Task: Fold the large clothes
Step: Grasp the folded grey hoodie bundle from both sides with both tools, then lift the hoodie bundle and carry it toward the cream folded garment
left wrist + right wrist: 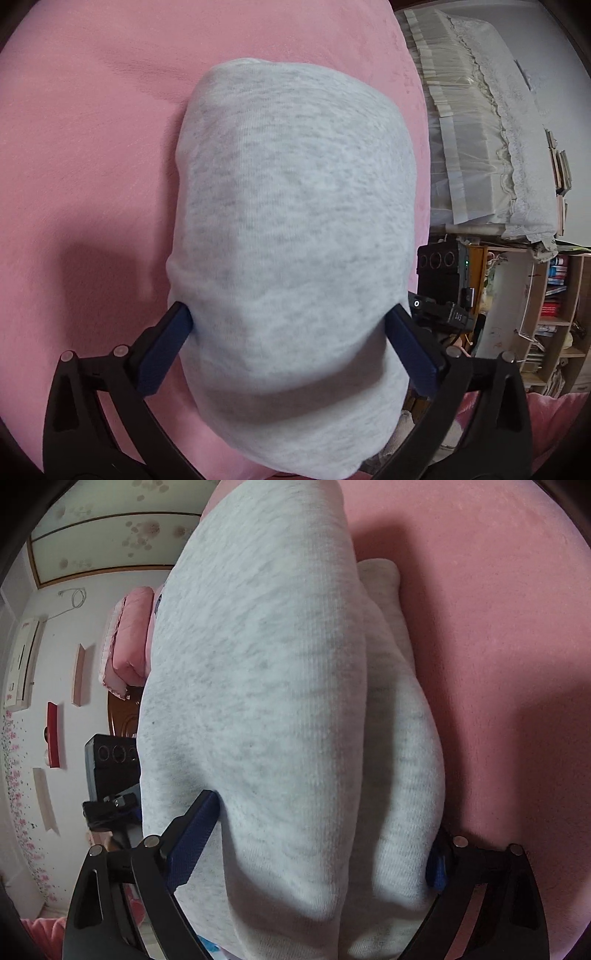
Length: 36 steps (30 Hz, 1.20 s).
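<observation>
A light grey knit garment [288,184], folded into a thick bundle, lies on the pink bedcover [92,147] and fills the middle of both views. My left gripper [288,319] straddles its near end with the jaws spread wide. The blue pads [173,343] sit at the sides of the cloth without clearly squeezing it. In the right wrist view the garment [266,664] shows two stacked layers. My right gripper [325,823] grips it, the left pad [199,830] denting the fabric while the right pad is mostly hidden behind the cloth.
The pink bedcover [498,627] stretches away beyond the garment. Off the bed's edge stand a white lace-covered piece of furniture [498,147], a bookshelf [554,295] and a black box with round holes [439,262]. A pink pillow [129,638] lies at the left.
</observation>
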{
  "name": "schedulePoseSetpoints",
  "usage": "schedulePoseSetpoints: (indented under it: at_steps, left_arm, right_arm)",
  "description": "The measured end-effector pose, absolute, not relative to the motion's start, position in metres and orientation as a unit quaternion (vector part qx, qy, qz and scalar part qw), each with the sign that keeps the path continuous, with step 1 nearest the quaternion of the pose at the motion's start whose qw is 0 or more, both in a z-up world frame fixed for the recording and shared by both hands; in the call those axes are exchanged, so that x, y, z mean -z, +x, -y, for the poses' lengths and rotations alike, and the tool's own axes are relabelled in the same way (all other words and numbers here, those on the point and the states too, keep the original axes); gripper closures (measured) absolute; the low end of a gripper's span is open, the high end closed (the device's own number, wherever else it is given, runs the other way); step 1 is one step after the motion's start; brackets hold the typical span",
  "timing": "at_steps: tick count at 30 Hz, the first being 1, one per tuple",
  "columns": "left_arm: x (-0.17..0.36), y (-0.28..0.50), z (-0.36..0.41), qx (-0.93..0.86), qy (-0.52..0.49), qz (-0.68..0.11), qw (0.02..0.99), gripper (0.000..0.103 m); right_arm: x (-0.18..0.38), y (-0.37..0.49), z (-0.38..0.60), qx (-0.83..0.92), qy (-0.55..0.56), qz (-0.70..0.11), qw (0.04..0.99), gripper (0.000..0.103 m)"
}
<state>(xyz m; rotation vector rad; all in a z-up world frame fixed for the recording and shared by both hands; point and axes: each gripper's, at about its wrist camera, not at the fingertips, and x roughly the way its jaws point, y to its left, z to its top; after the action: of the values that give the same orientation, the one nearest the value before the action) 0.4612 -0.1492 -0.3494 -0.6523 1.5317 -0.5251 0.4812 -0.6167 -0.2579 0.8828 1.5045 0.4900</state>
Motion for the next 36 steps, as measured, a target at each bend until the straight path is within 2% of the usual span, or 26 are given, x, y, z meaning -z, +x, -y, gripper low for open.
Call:
schedulePoseSetpoints:
  at_steps: [2,4,5,7,10,13,16,25,30,36]
  left_arm:
    - [0.353,0.465,0.148,0.24,-0.286,-0.668,0.644,0.001]
    - [0.353,0.464,0.148,0.237,-0.288,-0.661,0.651,0.004]
    - [0.352,0.464,0.149,0.232,-0.285,-0.657,0.659,0.01]
    - [0.34,0.461,0.151,0.219,-0.271,-0.647,0.679,0.019]
    - [0.319,0.445,0.149,0.212,-0.282,-0.618,0.702,0.034]
    - [0.308,0.432,0.14,0.191,-0.306,-0.601,0.713,0.044]
    - [0.297,0.422,0.139,0.183,-0.305,-0.589,0.726,0.048]
    - [0.226,0.394,0.094,0.187,-0.308,-0.547,0.756,0.052]
    - [0.183,0.371,0.026,0.184,-0.32,-0.534,0.761,0.052]
    - [0.109,0.349,-0.109,0.155,-0.299,-0.499,0.799,0.052]
  right_arm:
    - [0.258,0.481,0.622,-0.207,0.393,-0.65,0.617,0.017]
    - [0.255,0.475,0.623,-0.203,0.402,-0.644,0.618,0.027]
    - [0.252,0.471,0.622,-0.202,0.404,-0.641,0.621,0.031]
    - [0.237,0.466,0.624,-0.2,0.389,-0.638,0.634,0.048]
    - [0.213,0.463,0.619,-0.22,0.351,-0.629,0.657,0.061]
    - [0.192,0.462,0.613,-0.227,0.326,-0.621,0.676,0.065]
    - [0.169,0.46,0.601,-0.226,0.298,-0.614,0.695,0.067]
    - [0.103,0.428,0.58,-0.239,0.282,-0.595,0.713,0.07]
    - [0.06,0.42,0.544,-0.245,0.238,-0.584,0.736,0.07]
    - [0.025,0.418,0.455,-0.269,0.236,-0.56,0.747,0.07]
